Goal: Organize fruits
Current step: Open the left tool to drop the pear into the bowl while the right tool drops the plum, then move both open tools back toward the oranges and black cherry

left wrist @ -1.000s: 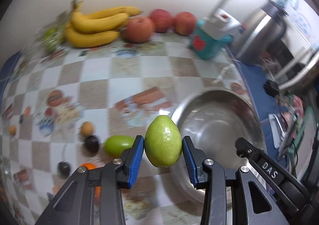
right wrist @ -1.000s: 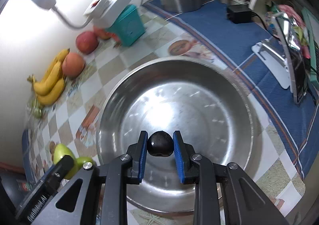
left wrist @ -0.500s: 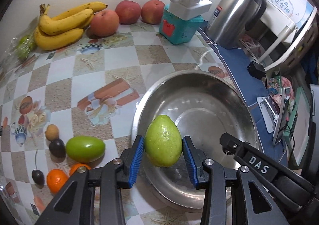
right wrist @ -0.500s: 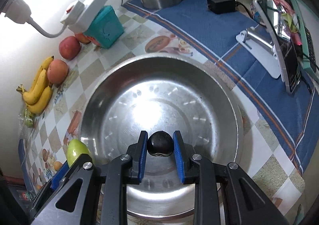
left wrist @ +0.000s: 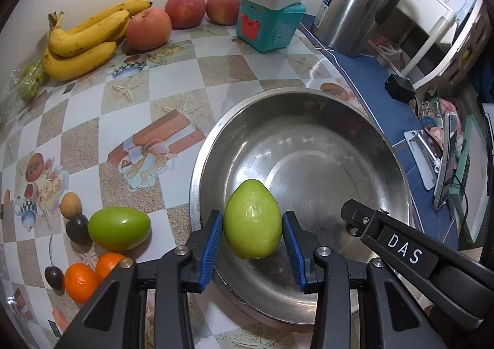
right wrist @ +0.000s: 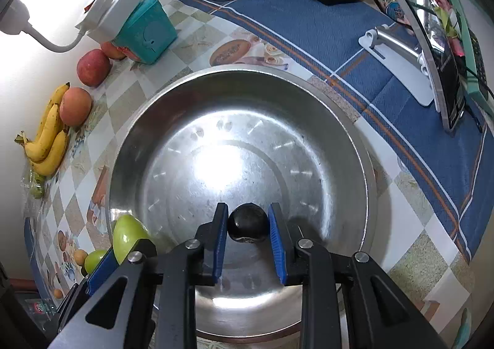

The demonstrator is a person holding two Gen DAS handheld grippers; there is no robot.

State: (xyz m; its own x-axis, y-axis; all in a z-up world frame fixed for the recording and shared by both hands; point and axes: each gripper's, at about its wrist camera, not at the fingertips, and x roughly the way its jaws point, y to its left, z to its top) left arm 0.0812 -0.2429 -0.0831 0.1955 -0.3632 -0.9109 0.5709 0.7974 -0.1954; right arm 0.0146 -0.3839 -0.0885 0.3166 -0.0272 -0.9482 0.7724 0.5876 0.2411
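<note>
My left gripper [left wrist: 252, 222] is shut on a pale green guava [left wrist: 252, 219] and holds it over the near left rim of the steel bowl [left wrist: 386, 145]. In the right wrist view my right gripper [right wrist: 248, 224] is shut on a small dark plum [right wrist: 248, 223] above the near part of the bowl [right wrist: 355, 139]; the guava [right wrist: 126, 236] shows at the bowl's left edge. Left of the bowl lie a green mango [left wrist: 119, 228], two tangerines [left wrist: 81, 284], a dark plum [left wrist: 77, 228], a small brown fruit [left wrist: 70, 205] and a cherry [left wrist: 54, 277].
Bananas [left wrist: 83, 40] and three apples [left wrist: 148, 28] line the back wall beside a teal box [left wrist: 268, 24] topped by a white power strip. A steel thermos [left wrist: 355, 3] stands at the back right. On the blue cloth to the right are a phone stand [right wrist: 398, 58] and a black adapter.
The left gripper has carried the guava rightward and down, from above the tablecloth to over the bowl's rim. The right gripper holds its plum in much the same place above the bowl.
</note>
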